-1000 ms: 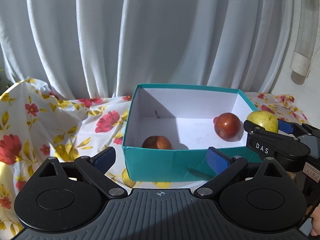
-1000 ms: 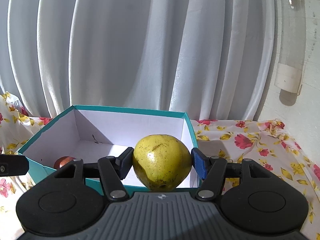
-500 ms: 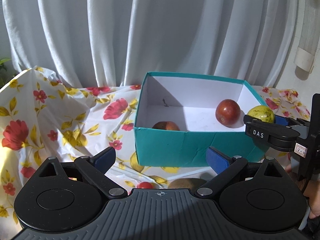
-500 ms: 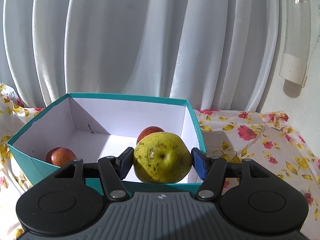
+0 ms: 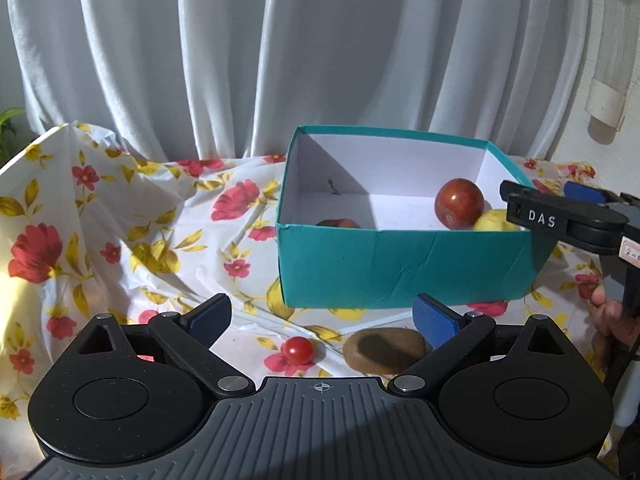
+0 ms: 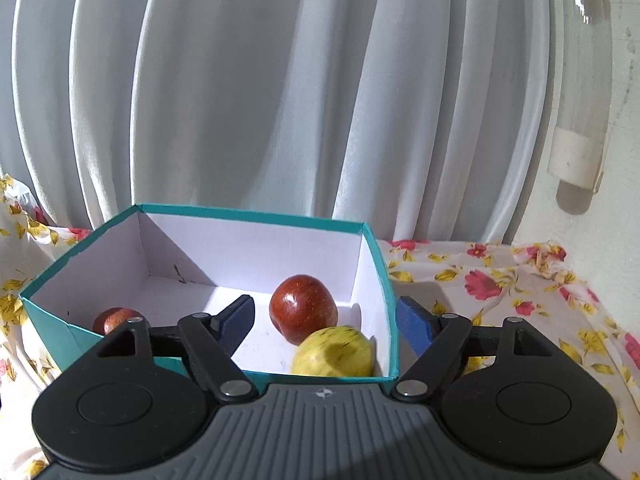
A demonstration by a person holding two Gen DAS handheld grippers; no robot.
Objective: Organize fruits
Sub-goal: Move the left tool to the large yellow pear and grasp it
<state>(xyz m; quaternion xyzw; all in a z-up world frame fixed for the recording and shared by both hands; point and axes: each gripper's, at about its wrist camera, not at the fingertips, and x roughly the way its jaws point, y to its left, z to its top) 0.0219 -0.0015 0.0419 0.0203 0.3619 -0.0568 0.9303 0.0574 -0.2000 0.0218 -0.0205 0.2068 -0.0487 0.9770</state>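
White curtains hang behind a tabletop [image 5: 132, 264] covered with a floral cloth. Seen from the right wrist view, the right hand-held gripper [image 6: 325, 322] hovers over the near right corner of a teal box [image 6: 60, 340], its jaws opening with nothing pressed between the blue pads. Just below and between them, a yellow pear [image 6: 334, 354] lies on the white floor of the box, slightly blurred, apparently let go so it lands inside with the other fruit. Touching or almost touching it, farther in, sits a red apple [image 6: 303, 306]; a second apple [image 6: 116, 320] sits at the near left wall, well apart from the pair. Seen from the left wrist view, the left hand-held gripper [image 5: 320, 318] is spread wide and holds nothing, angled down toward the cloth in front of the box [image 5: 400, 264]. Between its pads lie a small red tomato [image 5: 297, 350] and a brown kiwi [image 5: 384, 350], side by side and outside the box, so they look like the next things to collect. At the right edge, the right hand-held gripper [image 5: 560, 216] reaches over the box rim, a person's fingers [image 5: 608, 316] on its handle. Three fruits appear sorted and two remain.
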